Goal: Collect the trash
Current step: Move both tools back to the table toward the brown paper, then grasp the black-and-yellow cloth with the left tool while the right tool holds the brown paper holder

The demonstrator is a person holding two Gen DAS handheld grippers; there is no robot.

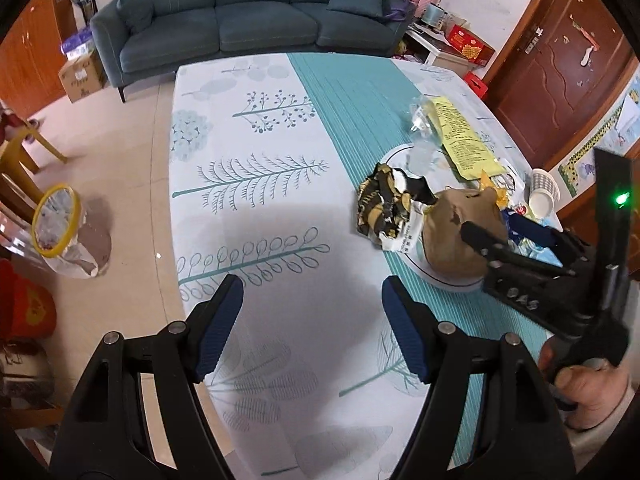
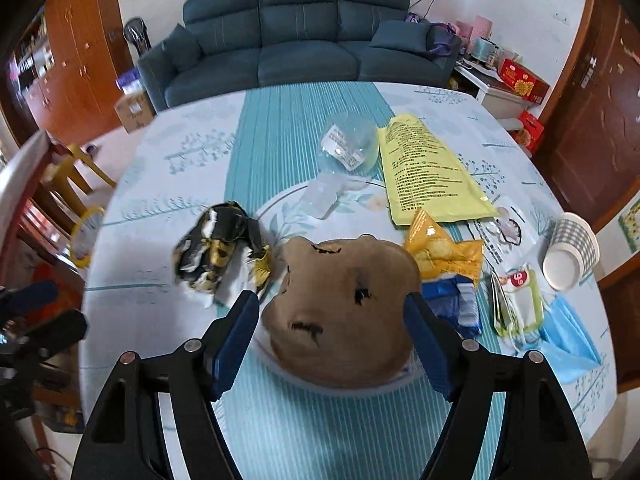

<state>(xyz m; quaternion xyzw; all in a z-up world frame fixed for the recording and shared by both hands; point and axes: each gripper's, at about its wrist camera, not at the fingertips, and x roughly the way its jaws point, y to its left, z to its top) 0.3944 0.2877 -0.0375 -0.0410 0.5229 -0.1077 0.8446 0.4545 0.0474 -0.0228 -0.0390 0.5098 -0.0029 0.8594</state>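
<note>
The tablecloth looked smooth and faintly glossy, the brown bag matt, torn paper, the black-and-gold wrapper shiny crinkled foil, the yellow sheet matt paper, the cup clear plastic, and the door varnished wood.

Each camera sits just behind its own tongs and looks steeply down along them toward the sofa at the far wall. The left tongs view hangs over bare worktop, with the litter pile ahead and to their right. The right tongs view is closer in, the crumpled brown paper between their fingers. Both share the pile, plate and sofa.
</note>
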